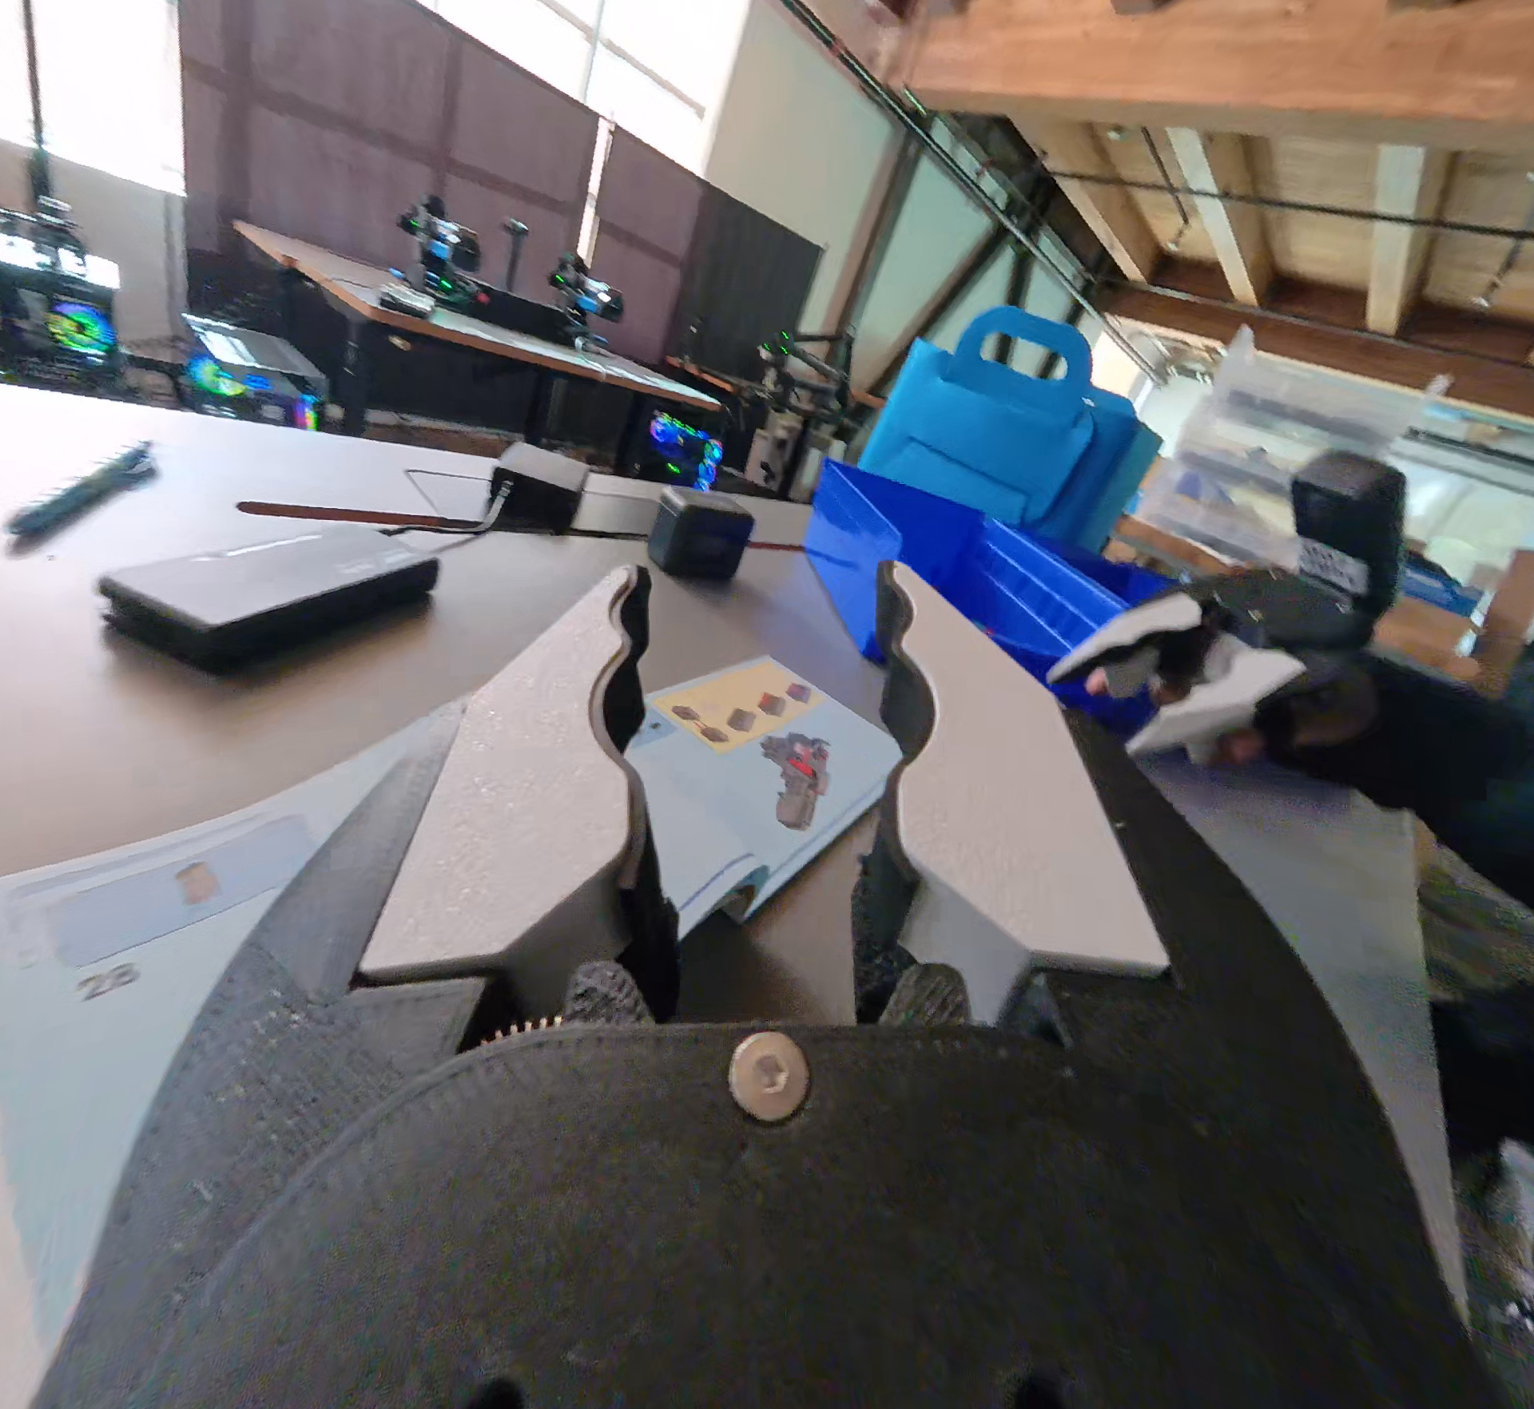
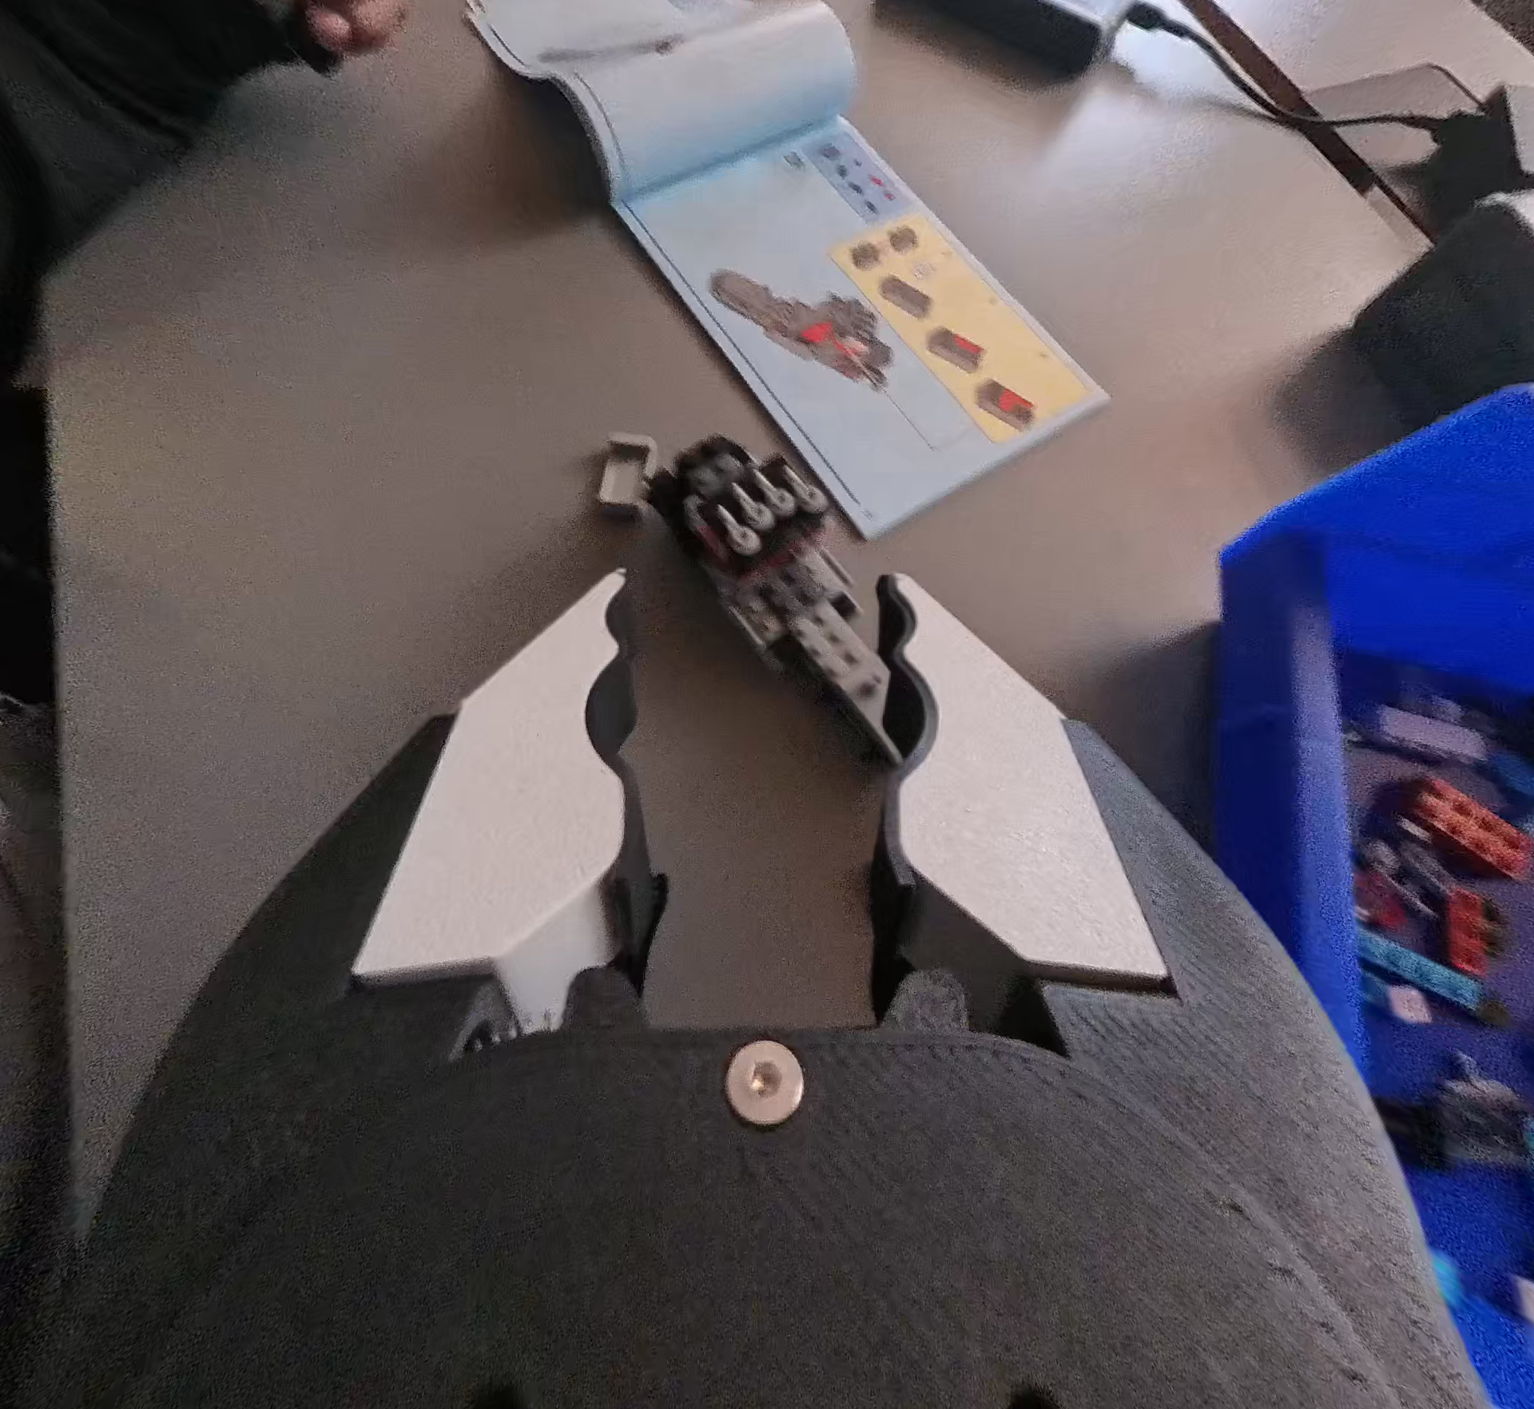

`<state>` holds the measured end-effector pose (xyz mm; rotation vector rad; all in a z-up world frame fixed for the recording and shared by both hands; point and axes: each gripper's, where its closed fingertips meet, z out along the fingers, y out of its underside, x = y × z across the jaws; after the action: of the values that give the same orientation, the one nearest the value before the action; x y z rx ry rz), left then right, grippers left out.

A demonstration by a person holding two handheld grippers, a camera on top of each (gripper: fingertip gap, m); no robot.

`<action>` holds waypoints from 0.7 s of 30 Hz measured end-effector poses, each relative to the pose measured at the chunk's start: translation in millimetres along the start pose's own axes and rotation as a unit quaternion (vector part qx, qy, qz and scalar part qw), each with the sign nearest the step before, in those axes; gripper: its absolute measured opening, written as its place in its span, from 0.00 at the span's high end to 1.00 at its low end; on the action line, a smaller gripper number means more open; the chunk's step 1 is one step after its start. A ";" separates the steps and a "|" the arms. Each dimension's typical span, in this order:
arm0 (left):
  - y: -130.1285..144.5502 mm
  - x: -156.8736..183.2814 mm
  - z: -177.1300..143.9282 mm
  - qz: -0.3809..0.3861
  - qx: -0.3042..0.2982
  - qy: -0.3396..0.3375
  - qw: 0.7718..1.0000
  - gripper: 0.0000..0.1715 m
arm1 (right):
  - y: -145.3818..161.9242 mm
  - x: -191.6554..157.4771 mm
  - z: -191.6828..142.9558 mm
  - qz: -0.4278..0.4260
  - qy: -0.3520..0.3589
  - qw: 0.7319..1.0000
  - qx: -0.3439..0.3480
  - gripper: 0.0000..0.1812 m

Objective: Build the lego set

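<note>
Both claws gape wide and hold nothing. Ahead of the right claw [image 2: 751, 597], the half-built lego model [image 2: 768, 581] lies on the worktop [image 2: 332, 373], its tail touching or just beside the right-hand finger; a loose grey piece [image 2: 624, 479] sits beyond. Left claw [image 1: 764, 606] hovers over the instruction booklet [image 1: 747, 772]. Closing askew could skid the model or snap bricks off.
</note>
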<state>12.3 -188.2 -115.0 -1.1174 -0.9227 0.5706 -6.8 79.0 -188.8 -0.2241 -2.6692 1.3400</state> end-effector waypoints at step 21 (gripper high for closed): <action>91.5 117.7 69.1 -0.026 -0.189 0.194 0.962 0.67 | 11.1 0.3 59.0 -0.074 -0.115 0.990 -0.038 0.76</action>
<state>19.7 -28.0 -150.9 -1.4803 -0.7278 0.1187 -18.0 39.4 -232.6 0.1273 -2.8601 1.2897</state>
